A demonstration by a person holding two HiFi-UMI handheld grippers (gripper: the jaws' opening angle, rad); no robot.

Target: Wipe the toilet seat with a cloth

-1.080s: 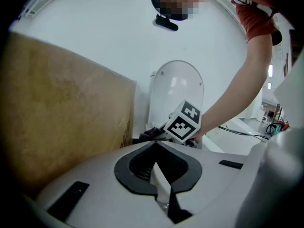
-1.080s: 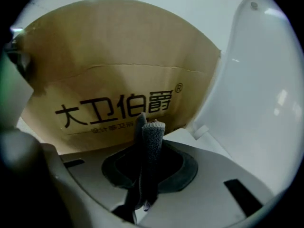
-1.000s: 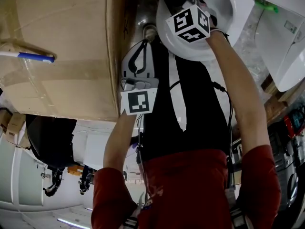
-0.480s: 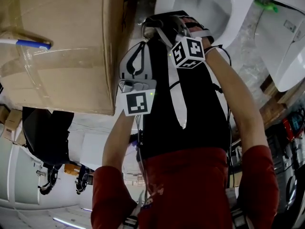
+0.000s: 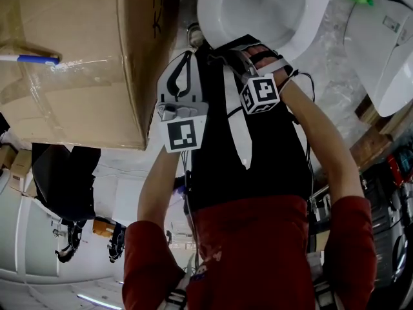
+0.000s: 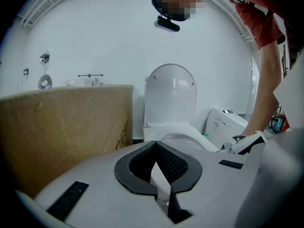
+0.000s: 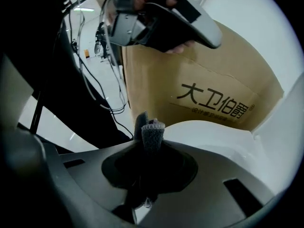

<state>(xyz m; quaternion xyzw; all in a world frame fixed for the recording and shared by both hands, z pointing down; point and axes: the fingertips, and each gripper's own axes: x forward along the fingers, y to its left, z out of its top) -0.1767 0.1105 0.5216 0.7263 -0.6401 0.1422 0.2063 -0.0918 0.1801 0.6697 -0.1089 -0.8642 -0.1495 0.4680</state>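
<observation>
Right claw [image 7: 150,150] pinches grey cloth [image 7: 153,130]. The folded strip's long axis points to 12 o'clock, near the toilet seat [image 5: 208,19] at 12 o'clock in head view. Left claw [image 6: 155,146] pressed together, empty.

This looks like a storeroom or test workshop, not a home bathroom. A white toilet [image 5: 303,18] stands hard beside a large printed cardboard box [image 5: 71,63], with a second toilet [image 5: 381,50] just on its other side, rough wooden boards [image 5: 377,137] nearby and plain white walls [image 6: 104,37].

Red sleeves [image 5: 348,250] — black vest [image 5: 274,166], white straps [image 5: 240,134]
</observation>
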